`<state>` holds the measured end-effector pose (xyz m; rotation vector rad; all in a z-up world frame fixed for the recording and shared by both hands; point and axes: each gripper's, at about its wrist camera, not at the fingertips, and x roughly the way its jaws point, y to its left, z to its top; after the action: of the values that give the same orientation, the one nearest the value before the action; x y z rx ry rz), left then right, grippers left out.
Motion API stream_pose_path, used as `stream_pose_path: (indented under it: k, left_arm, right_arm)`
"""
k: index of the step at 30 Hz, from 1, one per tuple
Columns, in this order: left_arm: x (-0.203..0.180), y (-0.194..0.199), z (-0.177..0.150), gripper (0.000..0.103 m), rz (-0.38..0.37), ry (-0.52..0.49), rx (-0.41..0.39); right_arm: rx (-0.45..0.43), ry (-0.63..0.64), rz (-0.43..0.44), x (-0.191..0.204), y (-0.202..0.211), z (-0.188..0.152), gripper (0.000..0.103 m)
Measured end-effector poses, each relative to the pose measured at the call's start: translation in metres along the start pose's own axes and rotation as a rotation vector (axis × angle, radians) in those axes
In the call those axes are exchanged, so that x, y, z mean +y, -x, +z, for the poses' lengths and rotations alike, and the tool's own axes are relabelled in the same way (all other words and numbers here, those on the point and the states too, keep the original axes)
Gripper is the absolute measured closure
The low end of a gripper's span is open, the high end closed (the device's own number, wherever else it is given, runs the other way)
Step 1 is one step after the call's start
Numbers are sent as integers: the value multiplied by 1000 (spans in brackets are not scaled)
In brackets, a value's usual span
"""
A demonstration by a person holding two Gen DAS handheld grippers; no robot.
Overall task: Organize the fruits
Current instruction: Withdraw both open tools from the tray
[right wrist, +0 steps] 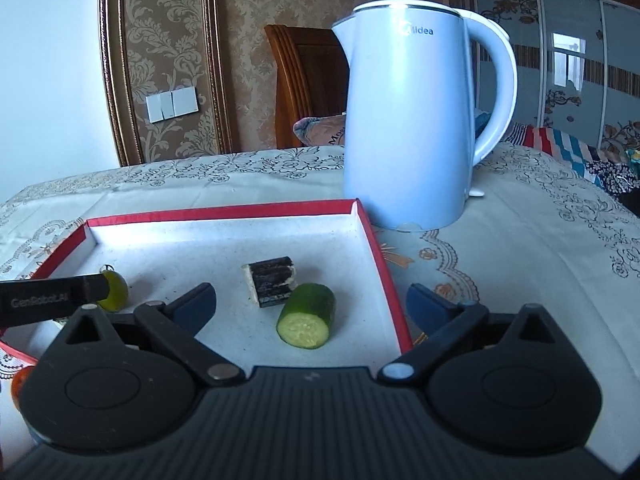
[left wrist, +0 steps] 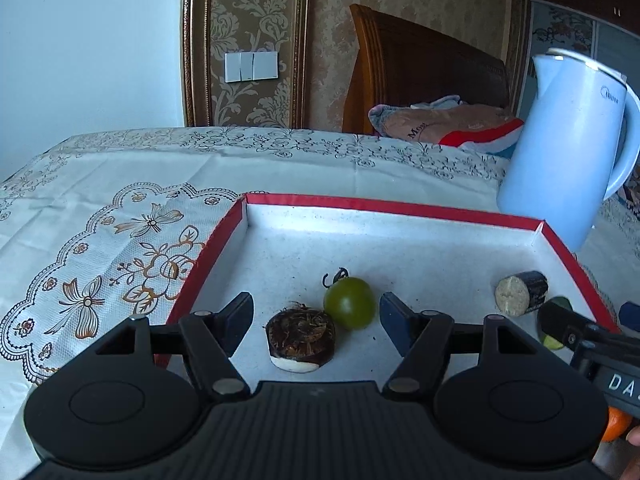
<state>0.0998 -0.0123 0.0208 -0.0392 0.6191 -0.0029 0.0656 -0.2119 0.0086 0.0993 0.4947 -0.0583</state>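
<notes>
A red-rimmed white tray [left wrist: 360,202] [right wrist: 224,212] holds the pieces. In the left wrist view a green tomato [left wrist: 349,308] and a brown hairy root slice [left wrist: 301,338] lie between the fingers of my left gripper [left wrist: 317,322], which is open and touches neither. A dark-skinned stalk piece [left wrist: 522,298] [right wrist: 272,282] lies further right. In the right wrist view a cucumber piece [right wrist: 308,316] lies on the tray floor between the wide-open fingers of my right gripper [right wrist: 313,306], untouched. The green tomato [right wrist: 114,290] shows partly behind a left gripper finger [right wrist: 56,300].
A pale blue kettle [right wrist: 412,120] [left wrist: 568,152] stands on the patterned tablecloth just behind the tray's far right corner. An orange fruit [right wrist: 20,384] [left wrist: 616,424] lies outside the tray near its front edge. A wooden chair back and a wall are behind the table.
</notes>
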Motion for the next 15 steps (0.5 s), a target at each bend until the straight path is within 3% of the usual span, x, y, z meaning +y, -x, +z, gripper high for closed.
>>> stream_pose_path:
  k: [15]
  left_arm:
    - [9, 23, -14, 33, -9, 19, -18]
  right_arm:
    - [-34, -41, 36, -8, 23, -10, 0]
